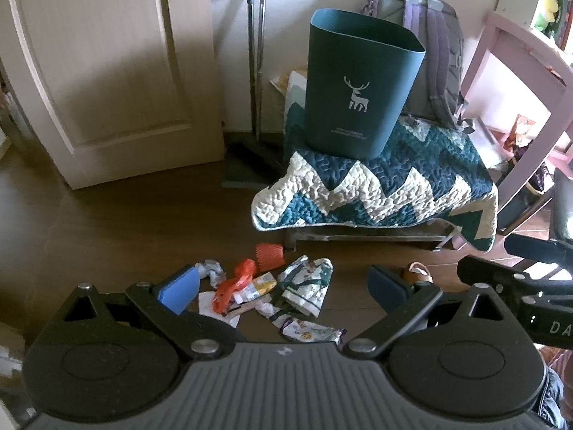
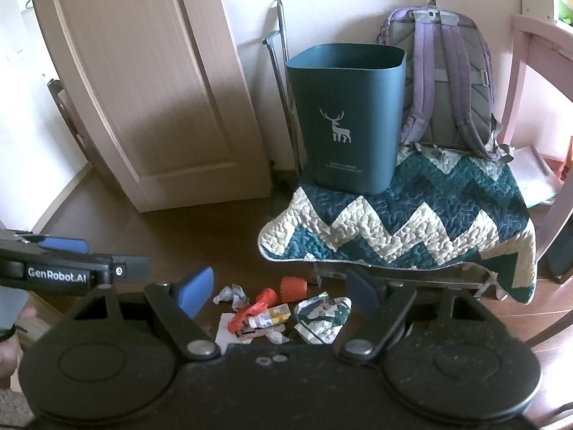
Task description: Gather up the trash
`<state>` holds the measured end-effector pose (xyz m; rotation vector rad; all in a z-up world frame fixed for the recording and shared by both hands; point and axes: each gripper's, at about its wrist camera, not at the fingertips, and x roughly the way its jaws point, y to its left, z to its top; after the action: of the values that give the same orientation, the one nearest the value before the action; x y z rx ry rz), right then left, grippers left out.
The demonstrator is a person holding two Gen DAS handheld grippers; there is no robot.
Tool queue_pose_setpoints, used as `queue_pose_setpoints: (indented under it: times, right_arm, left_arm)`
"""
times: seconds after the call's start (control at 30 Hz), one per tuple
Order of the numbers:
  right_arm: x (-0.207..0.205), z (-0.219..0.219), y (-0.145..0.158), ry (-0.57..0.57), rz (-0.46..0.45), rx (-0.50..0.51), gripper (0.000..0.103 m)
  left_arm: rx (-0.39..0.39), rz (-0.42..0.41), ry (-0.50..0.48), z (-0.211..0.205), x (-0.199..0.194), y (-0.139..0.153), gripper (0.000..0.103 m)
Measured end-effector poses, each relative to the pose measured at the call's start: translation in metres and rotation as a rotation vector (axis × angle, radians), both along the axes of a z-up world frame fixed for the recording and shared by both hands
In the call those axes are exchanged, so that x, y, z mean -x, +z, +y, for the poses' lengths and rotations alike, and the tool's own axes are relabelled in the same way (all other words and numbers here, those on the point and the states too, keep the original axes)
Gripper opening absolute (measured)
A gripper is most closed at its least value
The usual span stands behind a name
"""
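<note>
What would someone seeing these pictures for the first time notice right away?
First the dark teal bin with a white deer, standing upright on a zigzag quilt draped over a low seat, with a purple backpack leaning behind it. Next the heap of trash on the brown floor in front: crumpled paper, wrappers and an orange net. Both the left gripper and the right gripper hang open above it.

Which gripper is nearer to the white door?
Left. The left gripper hovers over the floor trash on the side of the door; the right gripper is beside it, toward the quilt.
</note>
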<state>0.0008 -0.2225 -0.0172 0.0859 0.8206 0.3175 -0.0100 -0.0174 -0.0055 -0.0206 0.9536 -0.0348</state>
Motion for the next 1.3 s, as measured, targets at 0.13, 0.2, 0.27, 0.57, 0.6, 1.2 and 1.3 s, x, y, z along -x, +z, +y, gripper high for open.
queue_pose_setpoints:
  times: [0.13, 0.2, 0.27, 0.57, 0.6, 1.2, 1.3]
  right_arm:
    - [-0.01, 0.003, -0.007, 0.004, 0.008, 0.024, 0.081]
    - [-0.019, 0.004, -0.013, 0.006, 0.015, 0.031, 0.081]
    - [-0.028, 0.005, -0.02, 0.011, 0.017, 0.036, 0.081]
    - [-0.087, 0.018, -0.09, 0.067, 0.073, 0.092, 0.081]
    - [-0.094, 0.02, -0.099, 0.07, 0.082, 0.1, 0.081]
    - [-0.188, 0.065, -0.286, 0.18, 0.33, 0.106, 0.08]
    - [-0.183, 0.077, -0.32, 0.261, 0.368, 0.136, 0.079]
  left_arm:
    - [0.012, -0.017, 0.006, 0.012, -0.019, -0.005, 0.101]
    - [0.018, -0.021, 0.013, 0.02, -0.032, -0.011, 0.101]
    - [0.014, -0.031, 0.023, 0.029, -0.045, -0.017, 0.101]
    - [0.033, -0.022, 0.151, 0.102, -0.109, -0.067, 0.101]
    - [0.034, -0.02, 0.168, 0.111, -0.115, -0.074, 0.101]
    - [0.037, 0.255, 0.533, 0.284, -0.183, -0.29, 0.101]
    - [0.09, 0.337, 0.619, 0.307, -0.183, -0.343, 0.101]
